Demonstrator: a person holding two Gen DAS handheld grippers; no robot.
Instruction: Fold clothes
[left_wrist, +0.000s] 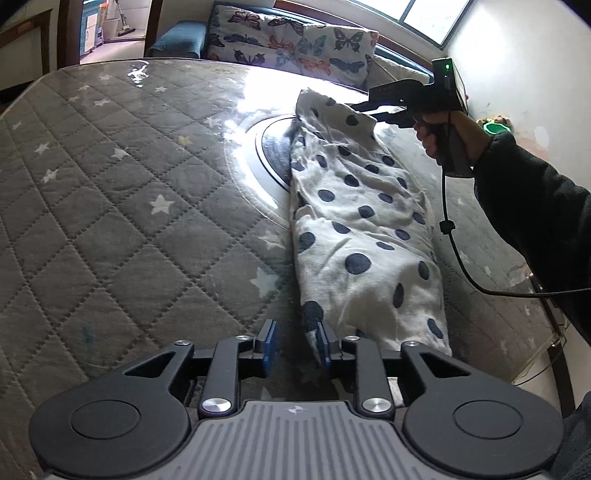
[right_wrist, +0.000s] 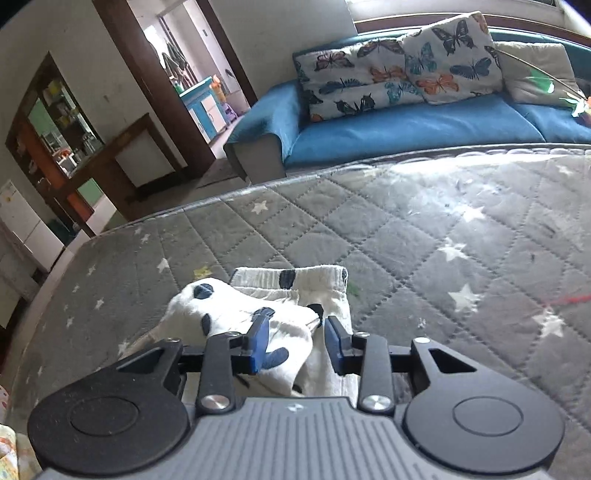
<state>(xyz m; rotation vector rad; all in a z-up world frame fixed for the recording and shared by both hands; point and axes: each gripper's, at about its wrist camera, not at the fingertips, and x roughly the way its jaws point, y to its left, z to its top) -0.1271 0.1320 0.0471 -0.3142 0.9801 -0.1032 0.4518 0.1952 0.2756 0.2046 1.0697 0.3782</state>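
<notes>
Left gripper (left_wrist: 296, 345) sits low at six o'clock in its own view, jaws spread, blue pads (left_wrist: 270, 341) parted over the quilted grey table cover (left_wrist: 110, 206). Its right-hand pad just touches the near corner of the polka-dot garment (left_wrist: 354, 236), but nothing is pinched between the pads.

That garment, white with navy dots, runs as a long rumpled strip from about five o'clock up toward one o'clock, lying on the star-printed cover and partly draped over a round grey-and-white disc (left_wrist: 269, 155) set in the table's middle.

Up at two o'clock, the right gripper (left_wrist: 373, 109) is held in a hand (left_wrist: 443, 136) with a dark sleeve (left_wrist: 535, 206), a black cable (left_wrist: 465, 266) trailing down from it. Its fingers sit right at the far end of the cloth, though from here I cannot tell whether they grip it.

Over to the right wrist view: the right gripper (right_wrist: 295, 345) shows its jaws apart, with a bunched fold of the polka-dot garment (right_wrist: 258, 317) lying between and under the blue pads (right_wrist: 260, 343), the left pad against the fabric. Beyond, at twelve o'clock, a blue sofa (right_wrist: 406, 129) carries butterfly cushions (right_wrist: 399, 77).
</notes>
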